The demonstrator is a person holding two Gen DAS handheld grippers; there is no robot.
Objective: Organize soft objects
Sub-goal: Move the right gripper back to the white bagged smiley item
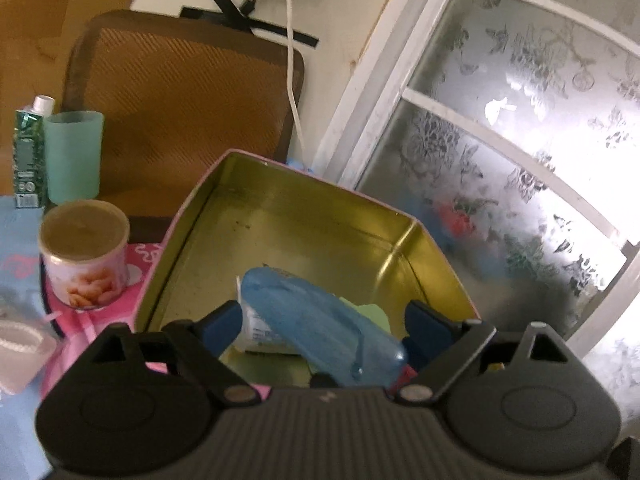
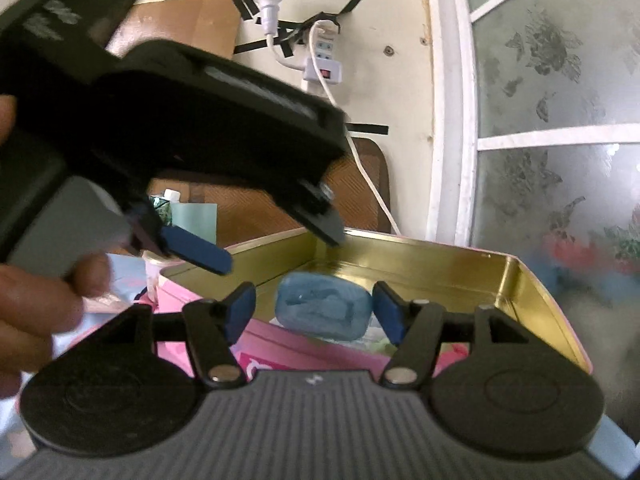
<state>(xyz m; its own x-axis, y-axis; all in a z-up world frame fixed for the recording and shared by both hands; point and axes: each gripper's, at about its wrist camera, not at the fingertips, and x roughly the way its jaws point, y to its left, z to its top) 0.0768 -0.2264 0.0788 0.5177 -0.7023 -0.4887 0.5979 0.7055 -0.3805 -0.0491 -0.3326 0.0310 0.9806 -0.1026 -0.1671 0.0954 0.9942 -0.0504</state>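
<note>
A tin box [image 1: 304, 236] with a gold inside and pink outer walls stands open on the table. A soft blue packet [image 1: 316, 320] lies in it on a white pack [image 1: 256, 328] and green paper [image 1: 372, 312]. My left gripper [image 1: 324, 320] hovers over the tin, open, its blue pads well clear of the packet on both sides. In the right wrist view the blue packet [image 2: 324, 312] sits between the fingers of my right gripper [image 2: 314, 312], open, with a gap at the left pad. The left gripper [image 2: 280, 248], held by a hand [image 2: 28, 312], hangs over the tin's [image 2: 532, 280] far left wall.
Left of the tin stand a round can [image 1: 84, 256], a pale green cup [image 1: 72, 156] and a green carton [image 1: 28, 152] on a pink and blue cloth [image 1: 80, 320]. A brown mesh chair back [image 1: 180, 112] rises behind. A frosted window [image 1: 520, 160] is right; a power strip [image 2: 322, 66] hangs on the wall.
</note>
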